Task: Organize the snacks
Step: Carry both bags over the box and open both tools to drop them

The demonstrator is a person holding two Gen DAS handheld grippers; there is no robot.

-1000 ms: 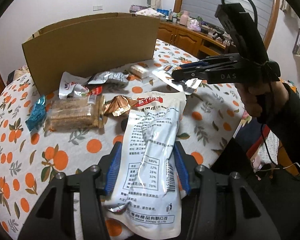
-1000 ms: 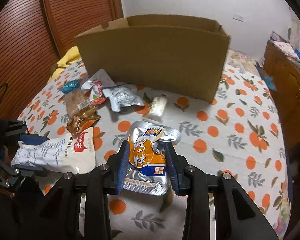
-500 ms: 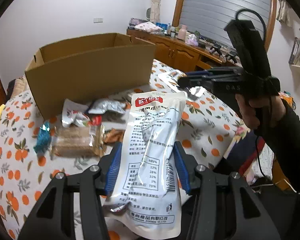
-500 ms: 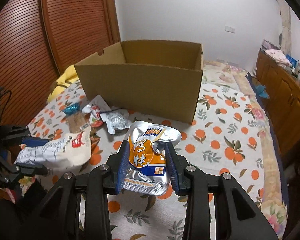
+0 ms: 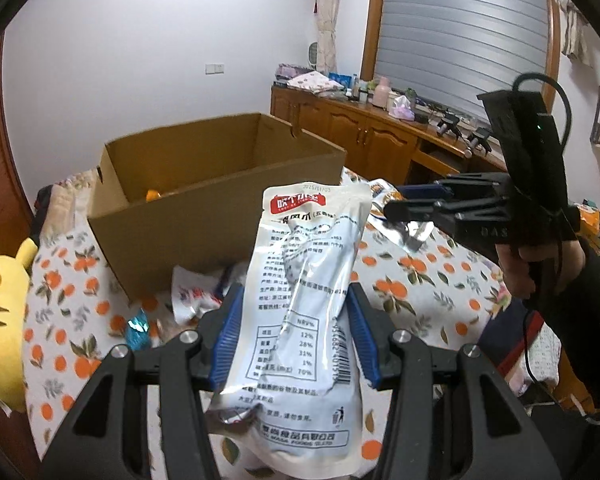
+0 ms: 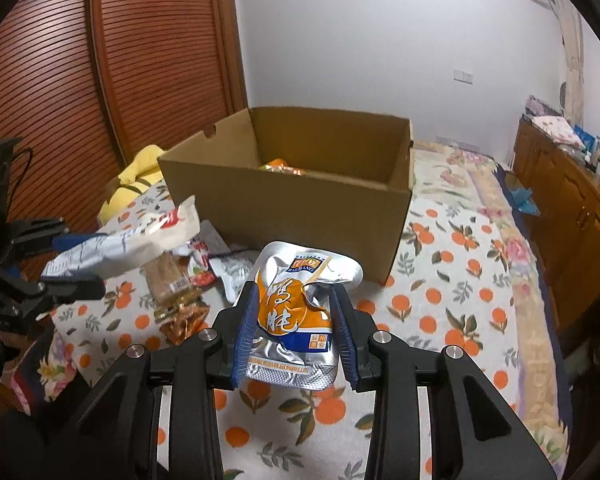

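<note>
White and glossy, a long snack pouch (image 5: pixel 304 304) with a red label at its top stands clamped between the blue pads of the left gripper (image 5: pixel 294 332), held up in the air and pointing towards the open cardboard box (image 5: pixel 220 208). Through the box's open top a bit of something orange shows at the bottom. The box sits on a bedspread (image 5: pixel 420 280) printed with oranges and leaves. Just in front of the box, below the raised pouch, a few loose packets (image 5: pixel 192 296) lie on the cloth, one of them with a shiny blue wrapper. To the right a hand (image 5: pixel 540 268) in a dark sleeve grips the right gripper (image 5: pixel 404 204), with a silver packet edge peeping out under its fingers. A yellow plush toy (image 5: pixel 0 312) lies at the left edge.

From the right wrist, the right gripper is clenched on a silver-and-orange foil pouch (image 6: pixel 296 312), its blue pads pressing in on both sides so the foil crumples. It hangs above the bedspread, short of the box's near wall. The box stands straight ahead with an orange packet (image 6: pixel 280 166) inside. On the left the left gripper carries the white pouch level, its red end towards the box. Under it lie a packet of brown crackers (image 6: pixel 168 280), a copper-coloured wrapper (image 6: pixel 184 320) and a crumpled silver one (image 6: pixel 232 272).
</note>
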